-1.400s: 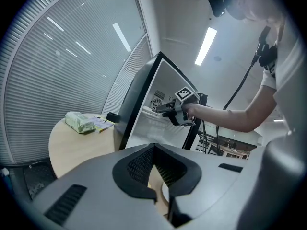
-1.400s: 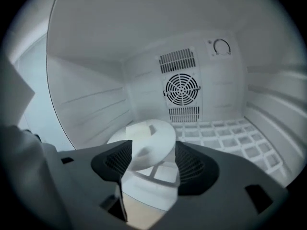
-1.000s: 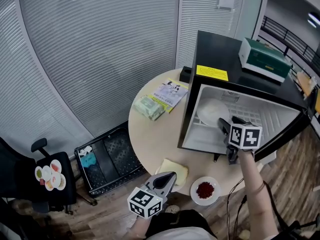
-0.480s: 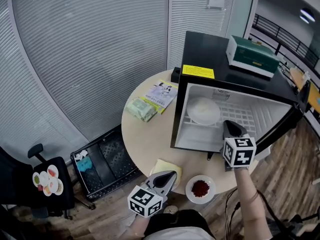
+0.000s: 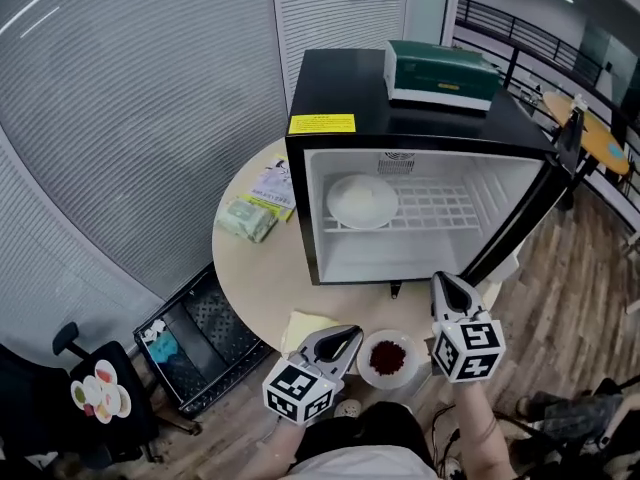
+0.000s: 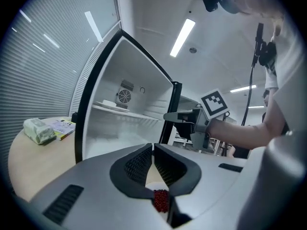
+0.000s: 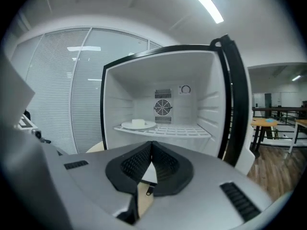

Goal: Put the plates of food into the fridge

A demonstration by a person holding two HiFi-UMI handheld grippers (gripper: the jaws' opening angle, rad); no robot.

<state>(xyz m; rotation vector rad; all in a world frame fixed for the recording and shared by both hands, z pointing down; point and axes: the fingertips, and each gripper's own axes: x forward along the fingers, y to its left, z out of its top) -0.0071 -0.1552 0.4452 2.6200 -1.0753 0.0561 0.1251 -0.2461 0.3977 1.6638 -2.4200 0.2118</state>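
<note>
There are two plates. A white plate of pale food (image 5: 362, 201) lies flat on the left of the wire shelf (image 5: 440, 208) inside the open mini fridge (image 5: 400, 98). A plate of red food (image 5: 388, 358) lies flat on the round table (image 5: 255, 268), between the two grippers. Both plates are round, so neither has a long axis.

The left gripper (image 5: 350, 334) has its jaws pressed together on nothing, and so does the right gripper (image 5: 440, 280).

Only the right gripper view shows the fan (image 7: 163, 108) on the fridge's back wall. Only the head view shows the single green box (image 5: 440, 71) on top of the fridge.
</note>
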